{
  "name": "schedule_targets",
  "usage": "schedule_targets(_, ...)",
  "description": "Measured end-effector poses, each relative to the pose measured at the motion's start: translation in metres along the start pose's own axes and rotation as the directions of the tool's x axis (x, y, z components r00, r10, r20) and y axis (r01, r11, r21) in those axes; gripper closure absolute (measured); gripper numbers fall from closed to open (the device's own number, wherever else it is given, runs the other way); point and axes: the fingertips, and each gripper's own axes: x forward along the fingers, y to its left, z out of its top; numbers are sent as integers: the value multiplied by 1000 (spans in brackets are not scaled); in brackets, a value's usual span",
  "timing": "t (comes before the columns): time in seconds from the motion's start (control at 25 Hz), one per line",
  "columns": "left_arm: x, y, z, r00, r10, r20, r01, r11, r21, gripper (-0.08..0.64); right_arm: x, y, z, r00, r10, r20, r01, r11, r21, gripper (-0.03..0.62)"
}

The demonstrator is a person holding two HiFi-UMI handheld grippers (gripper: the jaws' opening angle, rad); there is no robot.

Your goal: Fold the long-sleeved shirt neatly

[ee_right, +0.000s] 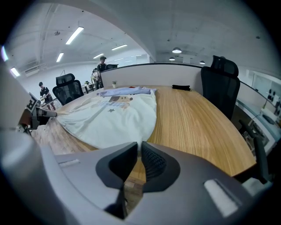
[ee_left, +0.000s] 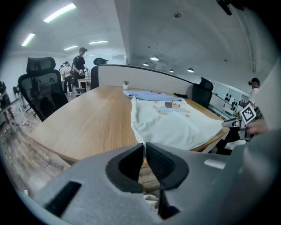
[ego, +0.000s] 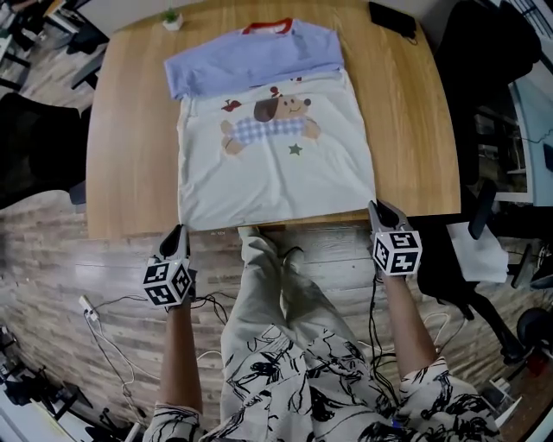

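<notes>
Long-sleeved shirt [ego: 276,177] flat on table [ego: 130,129], both near hem corners pinched

Left side: the left claw [ego: 180,233] sits at the near table edge, at the shirt's near-left hem corner. In the left gripper view its jaws are clenched, tips almost meeting, and the cloth corner reaches right into them [ee_left: 145,147]. A small potted plant [ego: 173,17] stands at the far left of the table, apart from the shirt.

Centre: the shirt lies spread on the wooden table, front up, cream body with a dog print. Its blue sleeves are laid across the chest near the red collar at the far end. The hem lies along the near table edge, above the person's legs.

Right side: the right claw [ego: 377,207] is at the near-right hem corner. In the right gripper view its jaws are likewise clenched, with the corner of the cloth at their tips [ee_right: 139,144]. A black object [ego: 393,19] lies at the table's far right corner, well apart from the shirt
</notes>
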Motion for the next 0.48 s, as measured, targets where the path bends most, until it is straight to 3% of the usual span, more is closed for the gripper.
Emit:
schedule_targets(0.32,-27,-6,-11,1000,7,-16,-7,1000,-10,534,-30,11,-18,999,29,-24,-30,999,-22,552)
schedule_targets(0.48,-36,0,-23,1000,17,-19,-18,998,-61,534,-39,15,-34,998,45,-41,-45,999,-12,552)
